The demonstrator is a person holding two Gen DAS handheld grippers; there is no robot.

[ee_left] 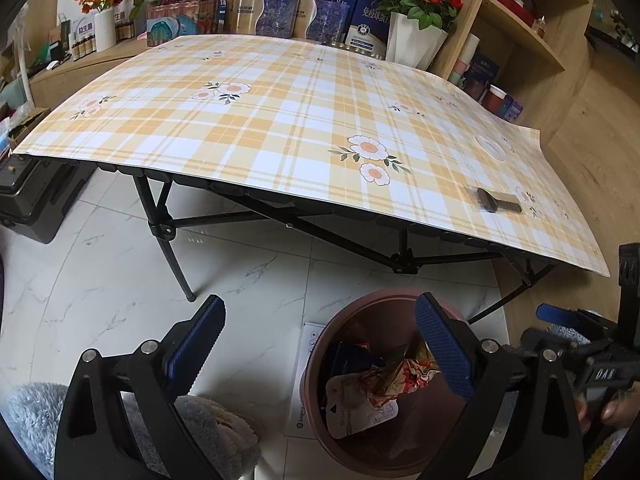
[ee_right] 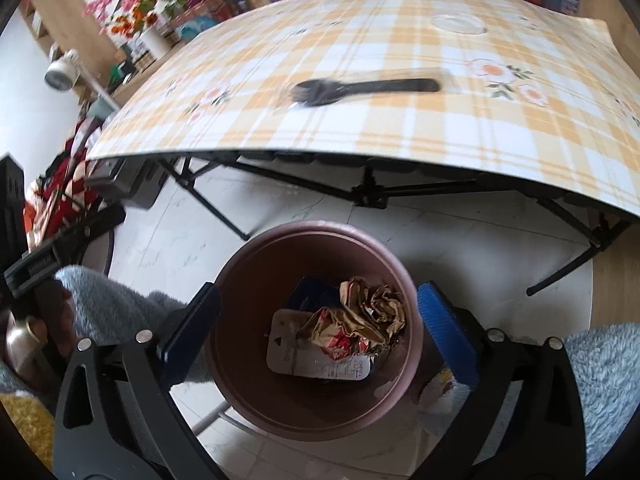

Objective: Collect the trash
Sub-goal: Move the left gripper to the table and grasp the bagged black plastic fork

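A brown round bin [ee_right: 316, 400] stands on the floor in front of the table; it also shows in the left wrist view [ee_left: 320, 364]. It holds crumpled wrappers [ee_right: 360, 320] and a white package [ee_right: 292, 356]. A black plastic fork in a clear wrapper [ee_right: 364, 89] lies on the plaid tablecloth [ee_right: 400, 128]; it shows in the left wrist view [ee_left: 498, 200] near the table's right front edge. My right gripper [ee_right: 316, 320] is open and empty above the bin. My left gripper [ee_left: 318, 340] is open and empty, low over the floor at the bin's left.
A clear round lid [ee_right: 458, 24] lies far back on the table. Boxes and flower pots [ee_left: 412, 12] line the back; shelves [ee_left: 520, 40] stand at the right. Black folding table legs [ee_left: 164, 232] reach the marble floor. A white paper [ee_left: 304, 360] lies beside the bin.
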